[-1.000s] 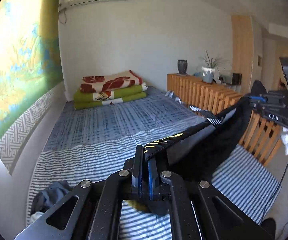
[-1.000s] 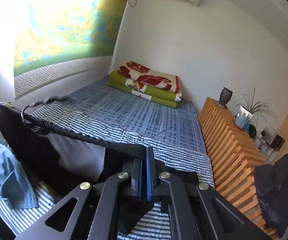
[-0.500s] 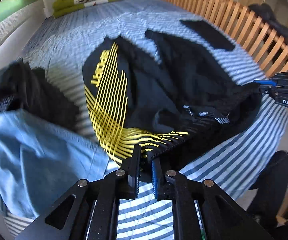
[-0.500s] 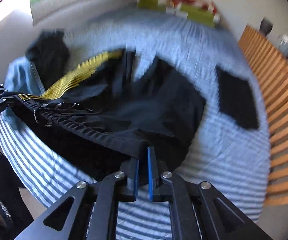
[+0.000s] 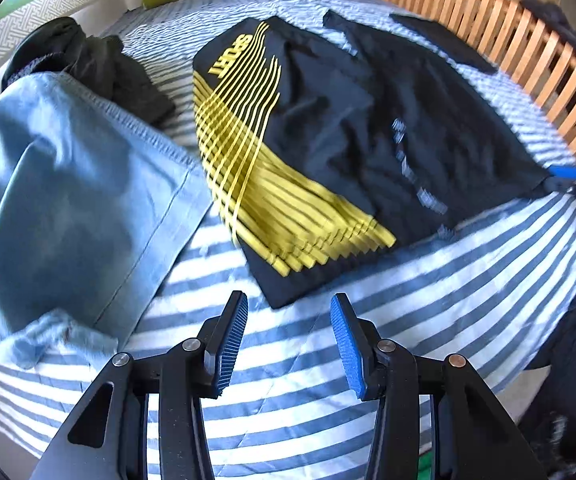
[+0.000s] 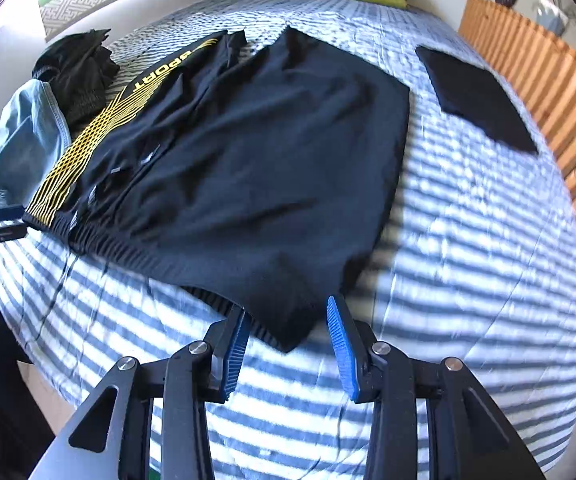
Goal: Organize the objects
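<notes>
Striped bed (image 5: 327, 360), black shorts (image 5: 327, 120) flat, both grippers' fingers (image 6: 341, 340) just parted, empty

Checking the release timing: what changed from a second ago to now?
The black shorts with yellow stripes, held up stretched between both grippers, came down flat onto the striped bedspread. Left gripper and right gripper have just been opening and let go. Light-blue denim garment and folded black cloth stayed.

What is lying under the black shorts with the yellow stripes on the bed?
The black shorts lie spread flat on the striped bedspread, which shows all around them. The light blue garment sits beside them, apart. Whether anything lies beneath the shorts cannot be seen; the fabric covers it.
</notes>
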Demonstrator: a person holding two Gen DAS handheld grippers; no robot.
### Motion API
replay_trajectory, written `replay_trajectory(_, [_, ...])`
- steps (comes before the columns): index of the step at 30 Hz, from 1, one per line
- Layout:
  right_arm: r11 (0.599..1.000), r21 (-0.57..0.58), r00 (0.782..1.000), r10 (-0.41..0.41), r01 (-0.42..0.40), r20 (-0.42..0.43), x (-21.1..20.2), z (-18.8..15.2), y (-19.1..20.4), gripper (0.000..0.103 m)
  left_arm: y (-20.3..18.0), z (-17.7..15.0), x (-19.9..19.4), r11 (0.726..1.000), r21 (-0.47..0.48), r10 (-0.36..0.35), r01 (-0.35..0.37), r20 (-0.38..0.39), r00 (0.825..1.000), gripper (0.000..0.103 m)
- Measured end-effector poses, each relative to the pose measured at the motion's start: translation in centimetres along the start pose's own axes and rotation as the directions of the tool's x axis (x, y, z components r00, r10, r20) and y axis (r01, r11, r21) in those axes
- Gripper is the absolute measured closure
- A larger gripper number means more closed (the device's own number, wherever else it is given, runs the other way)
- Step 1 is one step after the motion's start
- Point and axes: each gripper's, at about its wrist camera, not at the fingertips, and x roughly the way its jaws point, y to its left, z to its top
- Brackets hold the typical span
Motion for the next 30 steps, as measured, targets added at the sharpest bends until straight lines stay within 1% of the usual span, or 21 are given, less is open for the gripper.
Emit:
replay_trajectory(2, [0.999, -0.025, 1.0, -0.02, 0.02, 0.005, 0.2, -0.4, 0.3, 0.067, 0.3, -0.9, 0.5, 1.0, -0.019, 0.0, 0.0, -0.008, 1.0, 0.056])
replay_trajectory(4, [0.997, -0.05, 0.998, -0.062, 0.063, 0.026, 0.4, -0.1, 0.8, 0.067, 0.5, -1.6, 0.8, 1.0, -0.024, 0.007, -0.008, -0.016, 1.0, 0.056])
replay_trajectory(6, [0.996, -0.071, 0.998, -0.057, 0.059, 0.034, 0.6, 0.4, 1.3, 0.067, 0.7, -1.8, 1.1, 0.999, -0.034, 0.02, -0.021, -0.018, 1.0, 0.056])
replay_trajectory(7, [0.994, -0.087, 0.997, -0.07, 0.072, 0.033, 0.9, 0.8, 1.7, 0.067, 0.7, -1.8, 1.2, 0.999, -0.036, 0.03, -0.031, -0.019, 0.999, 0.056])
replay_trajectory(9, [0.982, -0.129, 0.991, -0.134, 0.135, 0.018, 1.7, 1.4, 2.4, 0.068, 0.7, -1.7, 1.5, 0.998, -0.03, 0.058, -0.058, -0.013, 0.998, 0.056])
replay_trajectory(10, [0.979, -0.14, 0.989, -0.145, 0.146, 0.016, 2.0, 1.5, 2.5, 0.08, 0.6, -1.5, 1.6, 0.997, -0.029, 0.07, -0.07, -0.009, 0.998, 0.056])
replay_trajectory(11, [0.981, -0.128, 0.989, -0.146, 0.145, 0.007, 2.1, 1.7, 2.2, 0.089, 0.6, -1.3, 1.8, 0.997, -0.033, 0.073, -0.073, -0.007, 0.997, 0.056])
replay_trajectory(12, [0.985, -0.096, 0.99, -0.141, 0.141, -0.001, 1.9, 1.7, 1.6, 0.095, 0.6, -1.0, 1.9, 0.996, -0.046, 0.07, -0.07, -0.001, 0.998, 0.056])
replay_trajectory(13, [0.989, -0.046, 0.991, -0.137, 0.137, 0.009, 1.5, 1.8, 0.6, 0.096, 0.6, -0.6, 2.0, 0.997, -0.059, 0.058, -0.057, 0.006, 0.998, 0.056])
replay_trajectory(15, [0.987, 0.045, 0.988, -0.154, 0.152, 0.032, 0.6, 1.8, -1.2, 0.098, 0.4, 0.2, 2.3, 0.996, -0.081, 0.042, -0.04, 0.023, 0.999, 0.056])
replay_trajectory(16, [0.987, 0.078, 0.988, -0.147, 0.144, 0.036, 0.3, 1.7, -2.0, 0.098, 0.3, 0.8, 2.6, 0.996, -0.088, 0.032, -0.029, 0.028, 0.999, 0.056])
replay_trajectory(18, [0.989, 0.108, 0.994, -0.103, 0.099, 0.031, 0.1, 1.4, -2.9, 0.098, -0.5, 1.7, 3.0, 0.996, -0.087, 0.005, -0.002, 0.034, 0.999, 0.056])
replay_trajectory(20, [0.991, 0.097, 0.996, -0.092, 0.09, 0.015, 0.3, 1.1, -2.9, 0.098, -1.3, 2.1, 3.1, 0.997, -0.075, 0.002, 0.001, 0.041, 0.999, 0.056])
replay_trajectory(21, [0.992, 0.086, 0.995, -0.097, 0.096, 0.012, 0.4, 1.0, -2.7, 0.098, -1.6, 2.2, 3.1, 0.998, -0.065, 0.003, 0.0, 0.049, 0.999, 0.056])
replay_trajectory(23, [0.99, 0.06, 0.992, -0.127, 0.126, 0.009, 0.5, 0.7, -2.2, 0.093, -1.9, 2.4, 3.2, 0.998, -0.069, 0.014, -0.01, 0.061, 0.998, 0.056])
replay_trajectory(25, [0.986, 0.054, 0.987, -0.159, 0.159, -0.001, 0.8, 0.4, -2.2, 0.077, -1.5, 2.5, 3.3, 0.996, -0.092, 0.011, -0.006, 0.061, 0.998, 0.062])
replay_trajectory(26, [0.984, 0.061, 0.986, -0.166, 0.166, -0.011, 1.1, 0.2, -2.2, 0.074, -1.1, 2.6, 3.4, 0.995, -0.102, 0.018, -0.012, 0.058, 0.998, 0.077])
replay_trajectory(27, [0.984, 0.072, 0.986, -0.163, 0.164, -0.022, 1.5, 0.1, -2.4, 0.071, -0.8, 2.7, 3.4, 0.993, -0.115, 0.021, -0.014, 0.059, 0.998, 0.089])
replay_trajectory(28, [0.983, 0.085, 0.987, -0.157, 0.16, -0.032, 1.8, -0.2, -2.6, 0.07, -0.4, 2.9, 3.2, 0.992, -0.13, 0.009, -0.001, 0.059, 0.998, 0.091])
replay_trajectory(29, [0.984, 0.091, 0.988, -0.149, 0.153, -0.047, 2.2, -0.4, -2.6, 0.07, 0.0, 3.1, 3.2, 0.99, -0.142, -0.005, 0.013, 0.058, 0.998, 0.096])
replay_trajectory(30, [0.985, 0.09, 0.988, -0.141, 0.146, -0.058, 2.6, -0.5, -2.6, 0.07, 0.3, 3.4, 3.0, 0.988, -0.152, -0.014, 0.023, 0.06, 0.998, 0.097])
